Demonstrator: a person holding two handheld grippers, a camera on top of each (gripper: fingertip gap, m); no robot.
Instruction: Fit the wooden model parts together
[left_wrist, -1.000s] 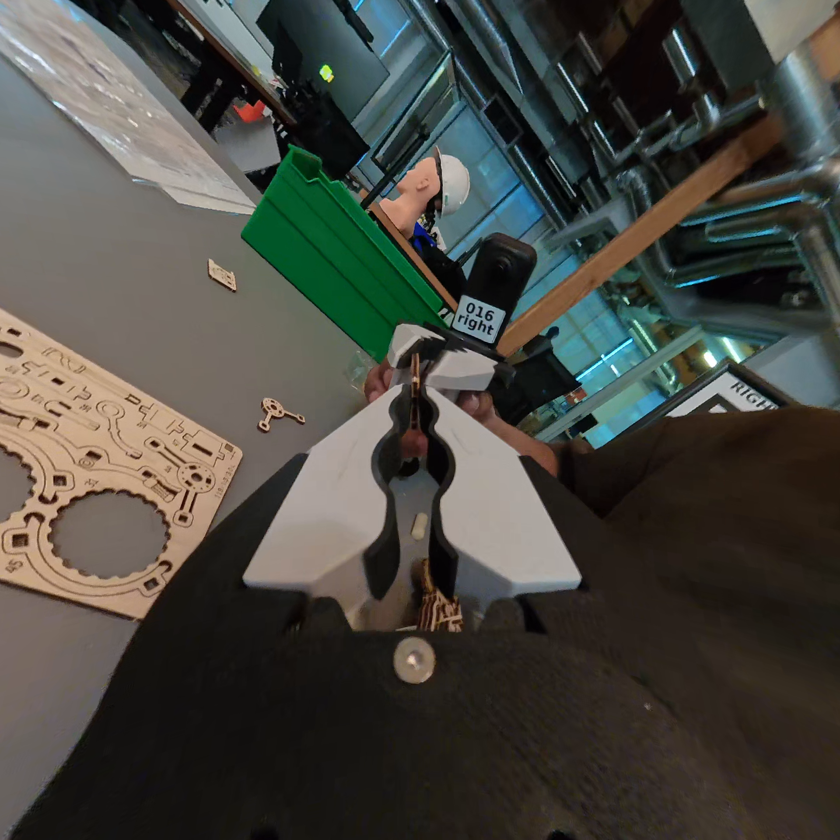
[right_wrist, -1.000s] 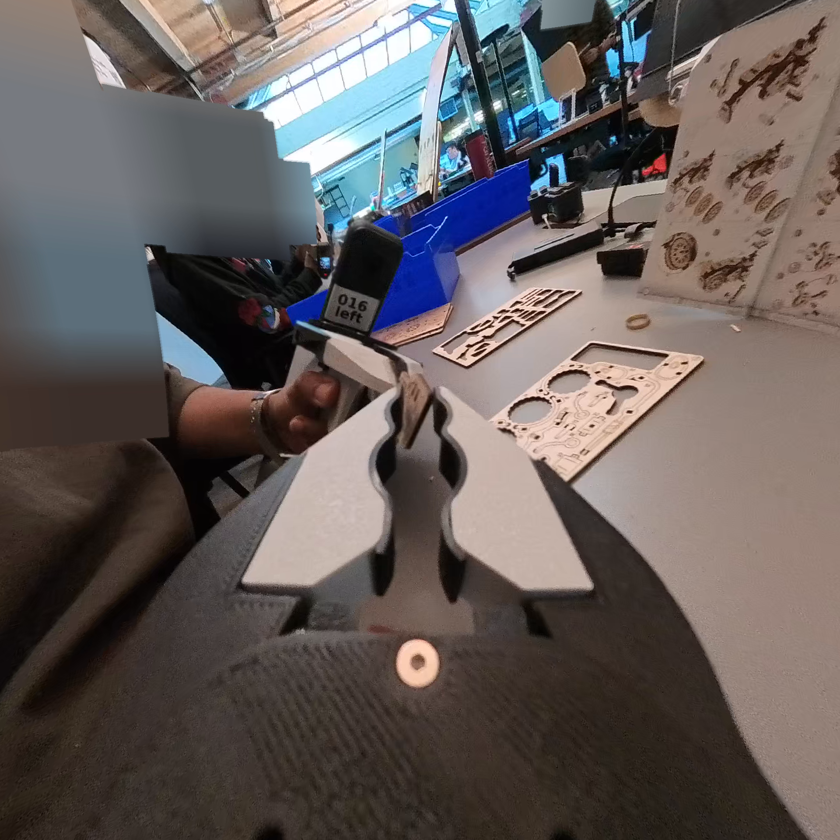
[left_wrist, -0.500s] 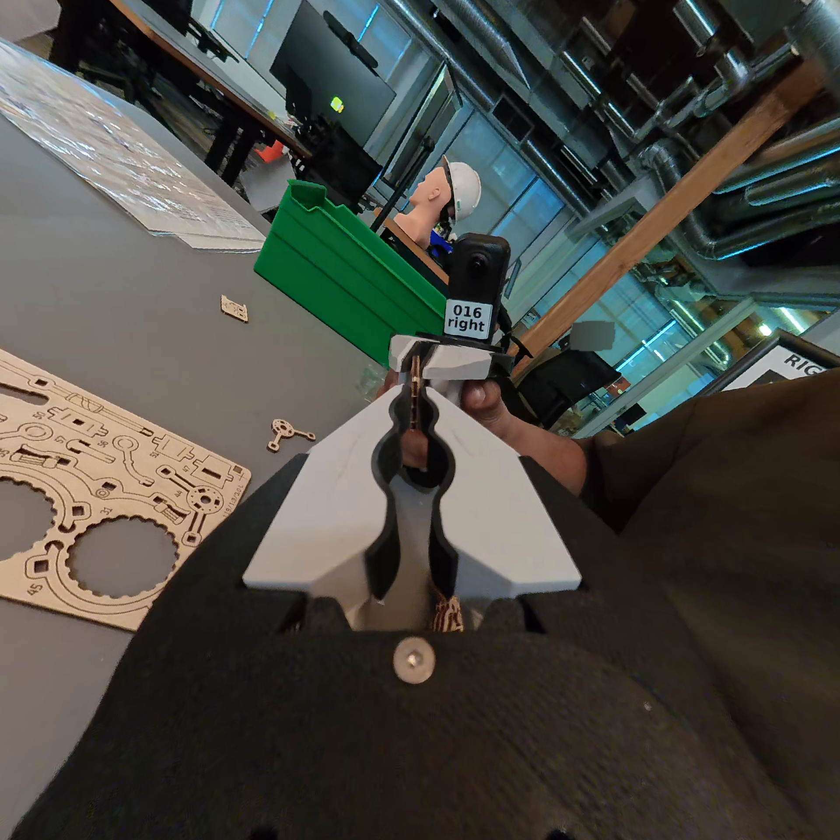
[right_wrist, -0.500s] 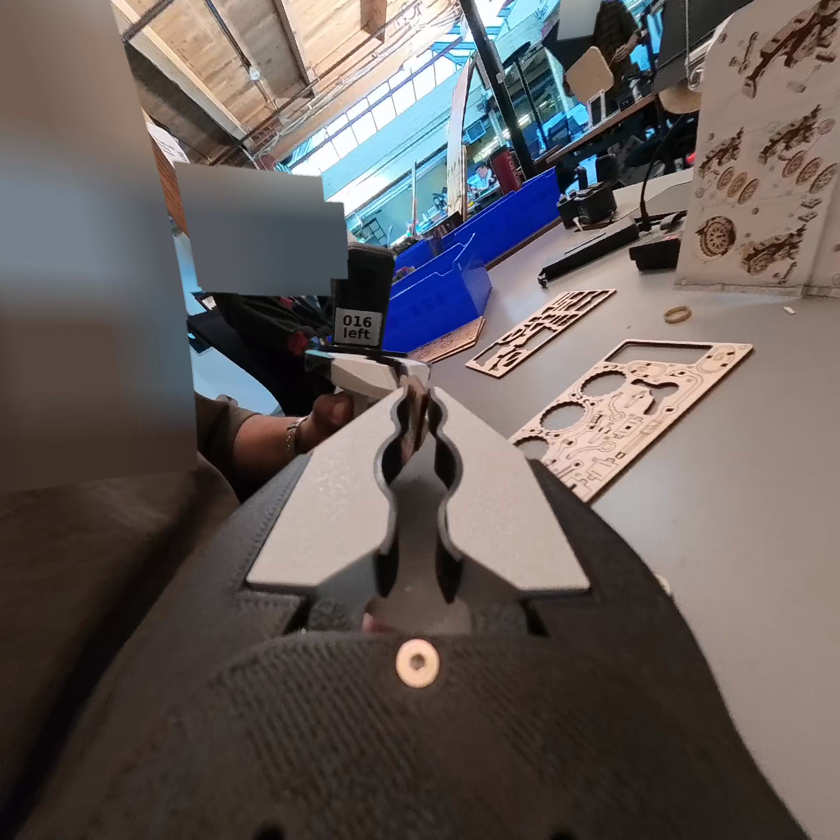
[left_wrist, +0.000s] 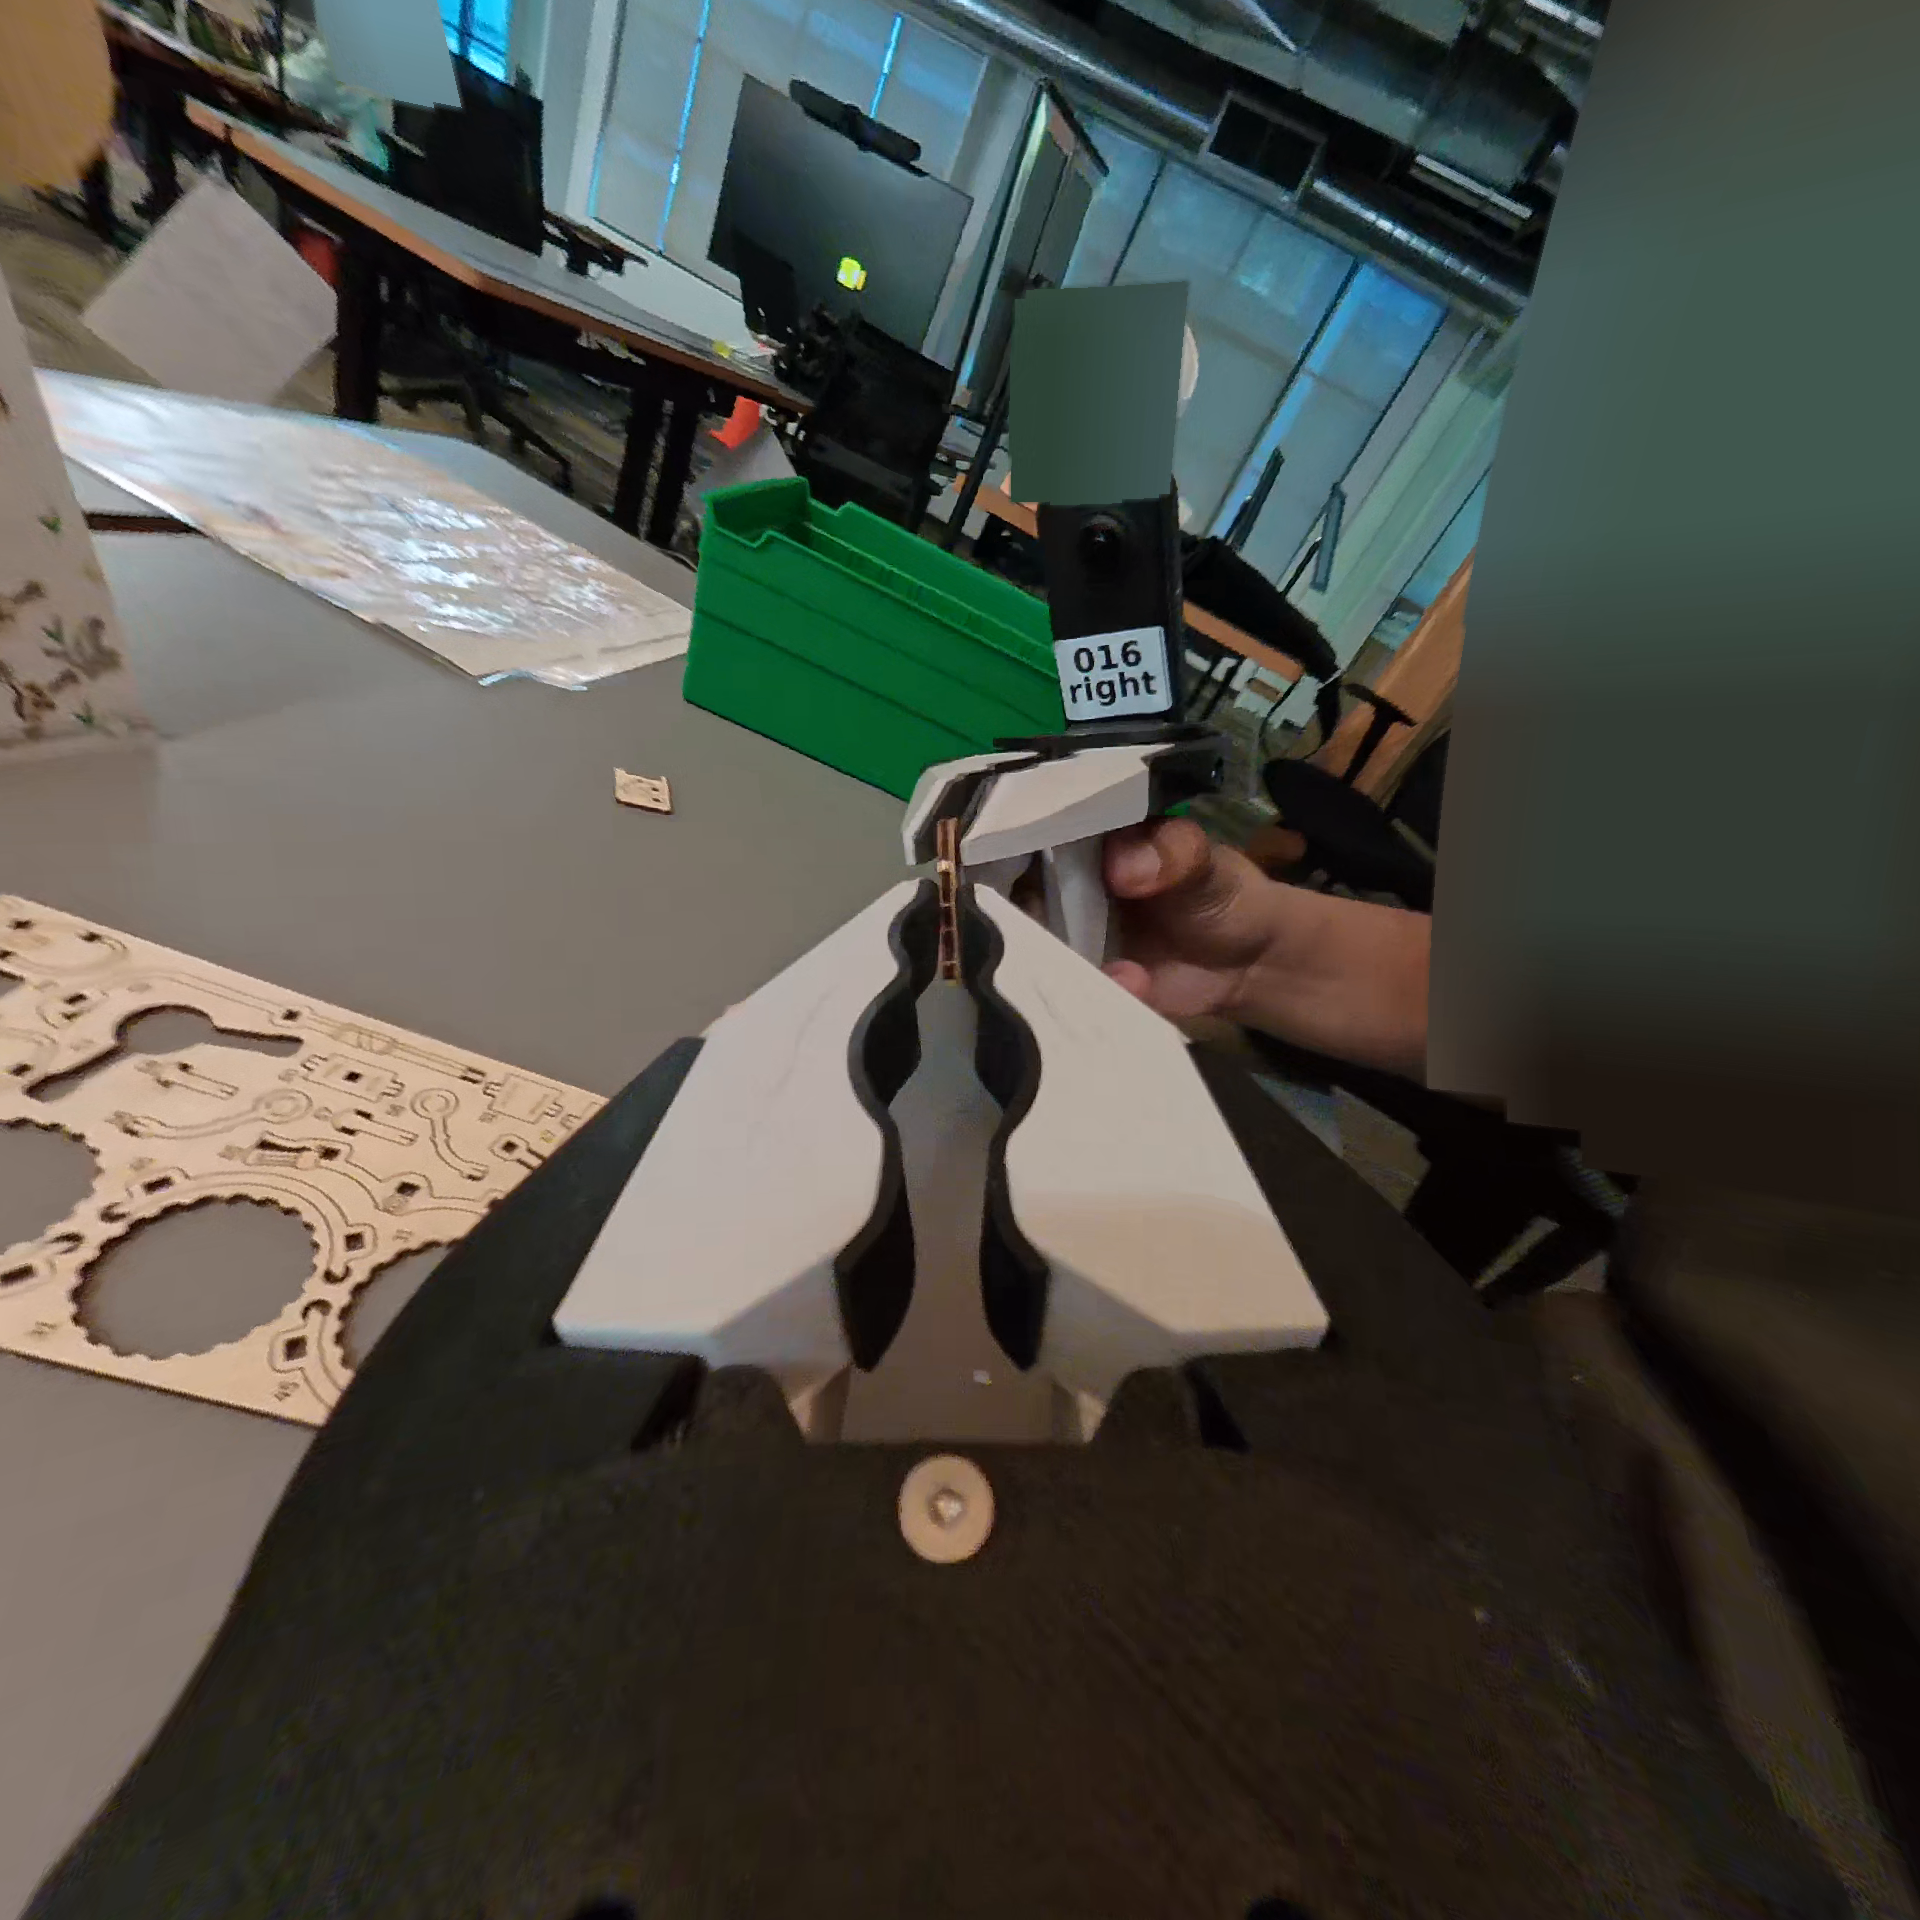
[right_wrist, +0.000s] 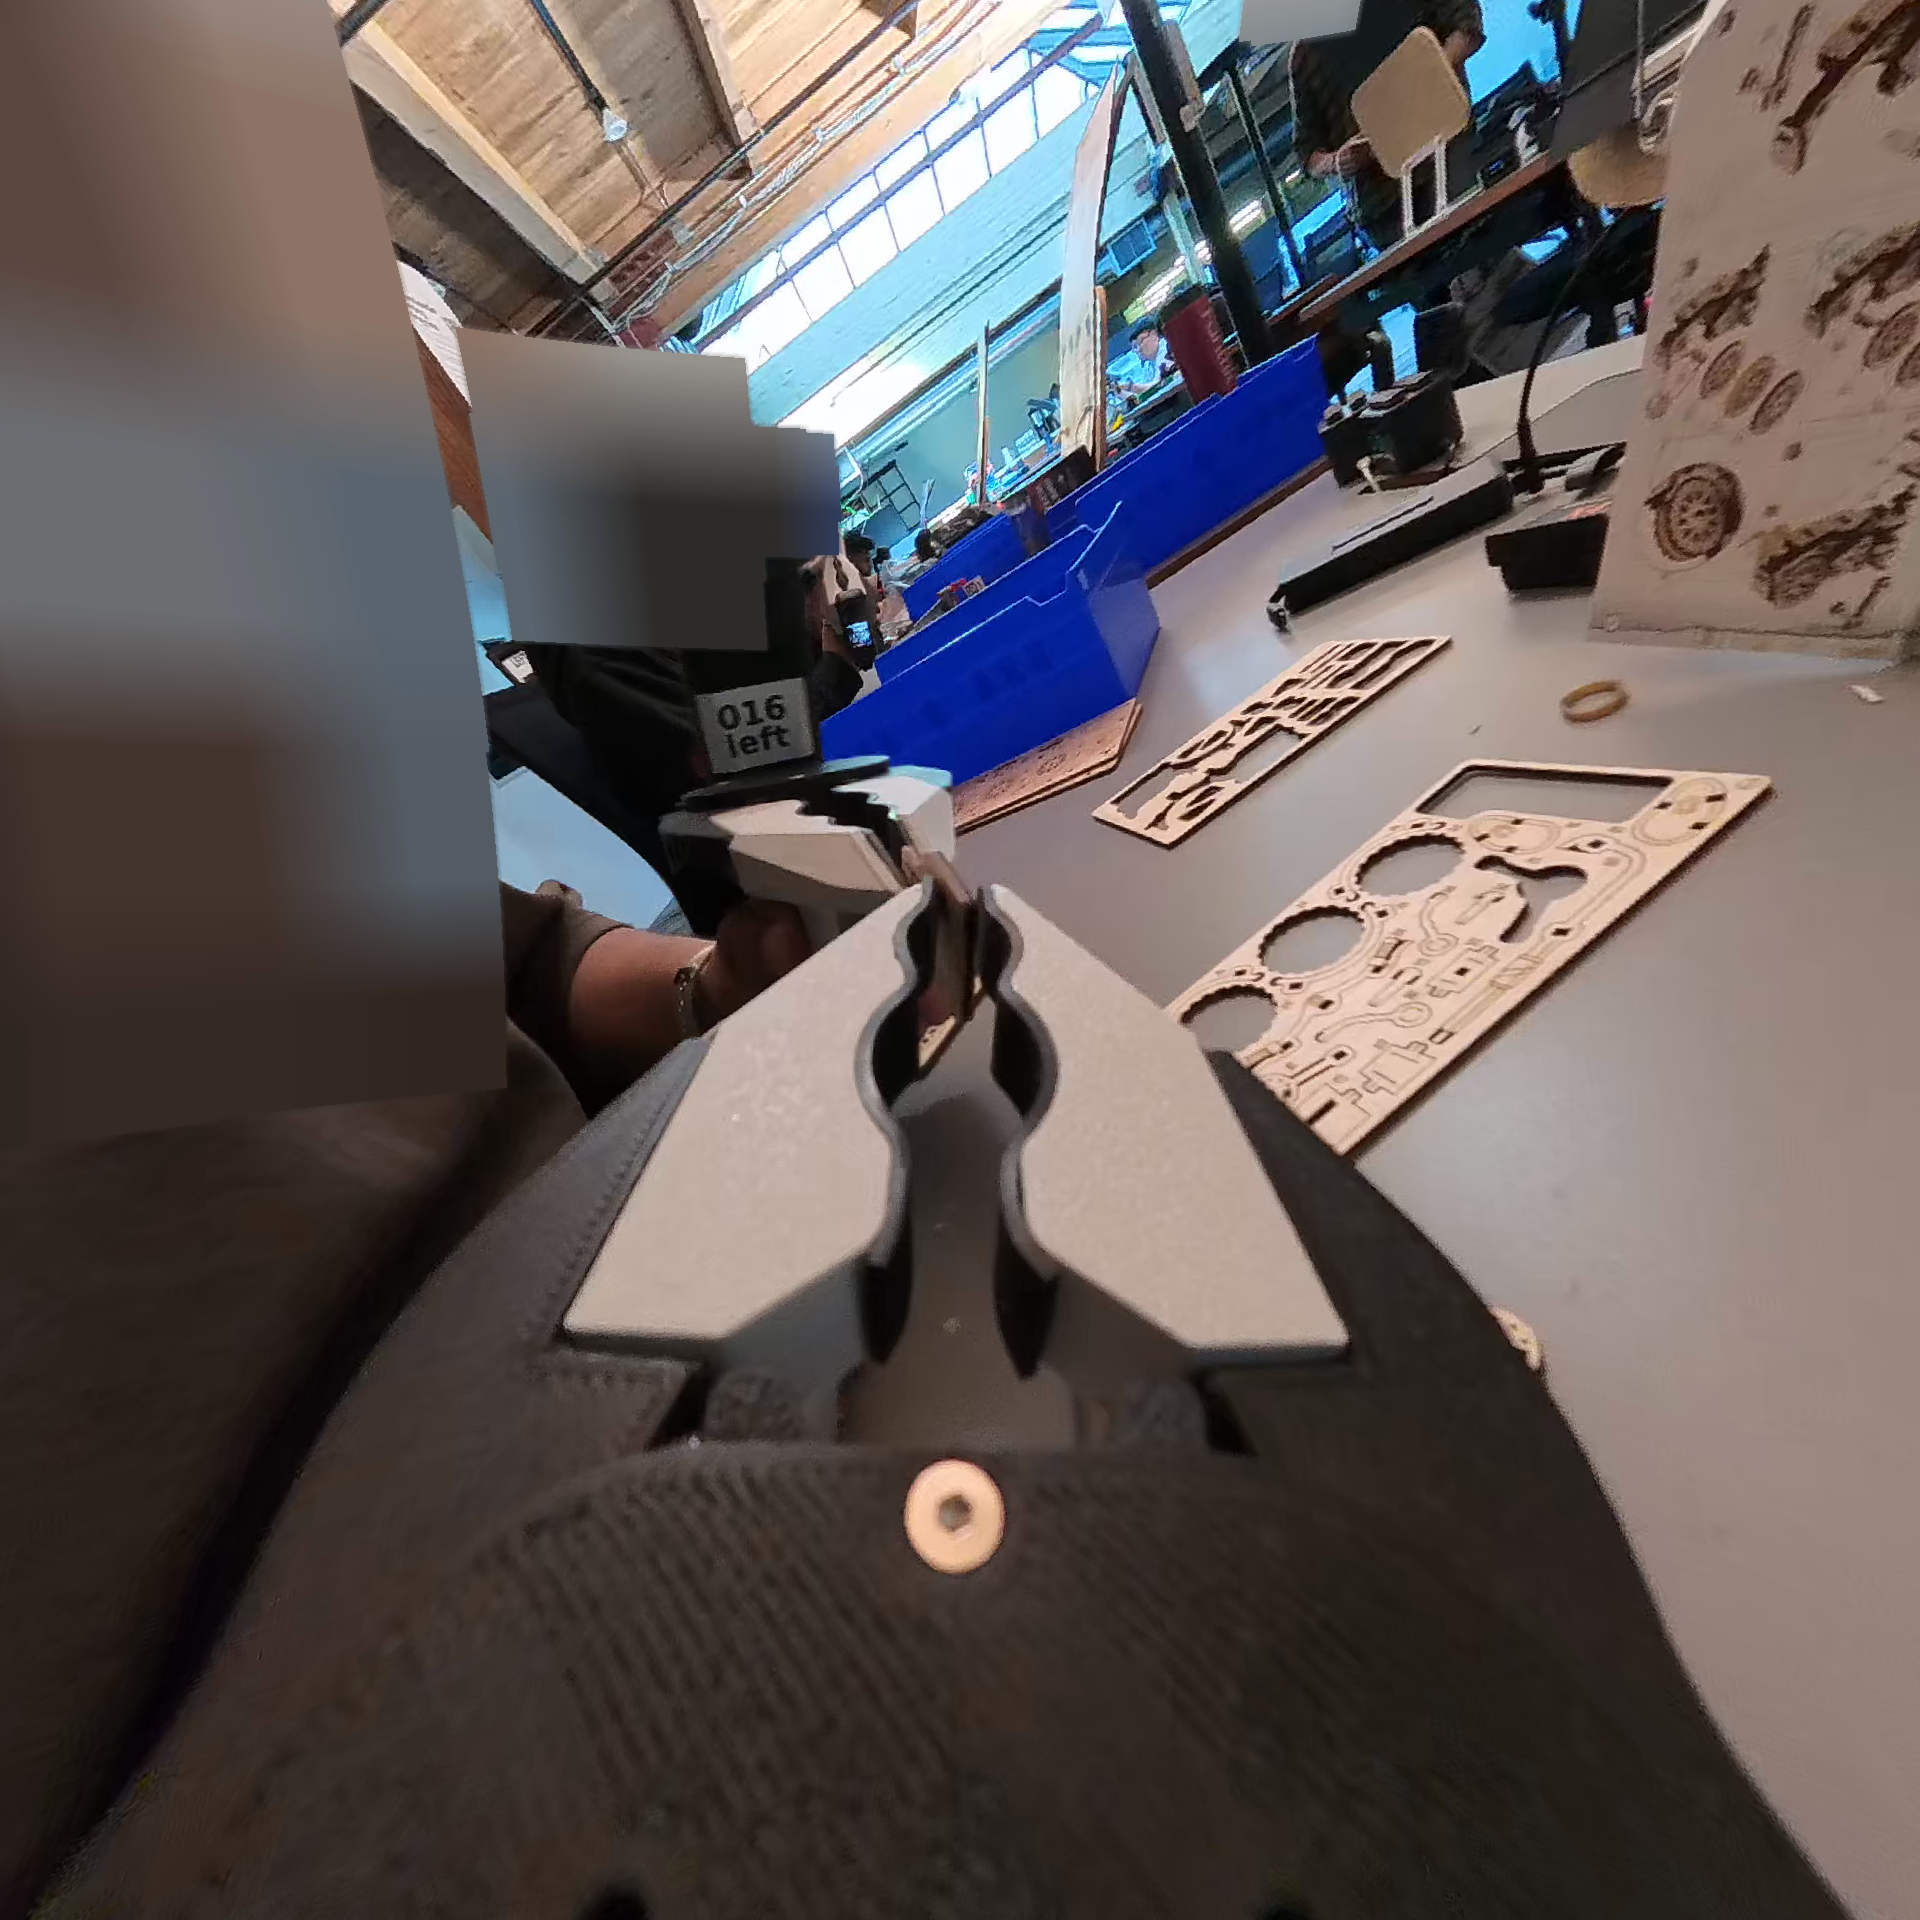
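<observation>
My left gripper (left_wrist: 948, 902) is shut on a thin wooden part (left_wrist: 948, 930), seen edge-on between its tips above the grey table (left_wrist: 416, 831). My right gripper (left_wrist: 940, 831) faces it tip to tip and pinches the upper end of the same wooden strip. In the right wrist view my right gripper (right_wrist: 954, 902) is shut on a dark wooden part (right_wrist: 951, 971). The left gripper (right_wrist: 914, 831) meets it just beyond. Whether there is one piece or two joined pieces I cannot tell. A hand holds each gripper.
A cut-out plywood sheet (left_wrist: 208, 1174) lies on the table; it also shows in the right wrist view (right_wrist: 1455, 935). A second sheet (right_wrist: 1268, 738), blue bins (right_wrist: 1018, 655), a ring (right_wrist: 1593, 701), a green bin (left_wrist: 852, 644) and a small wooden piece (left_wrist: 642, 790) sit around.
Both grippers have stayed shut and tip to tip on the wooden part. Both have tilted, so the views have swung and the table now looks more level.
</observation>
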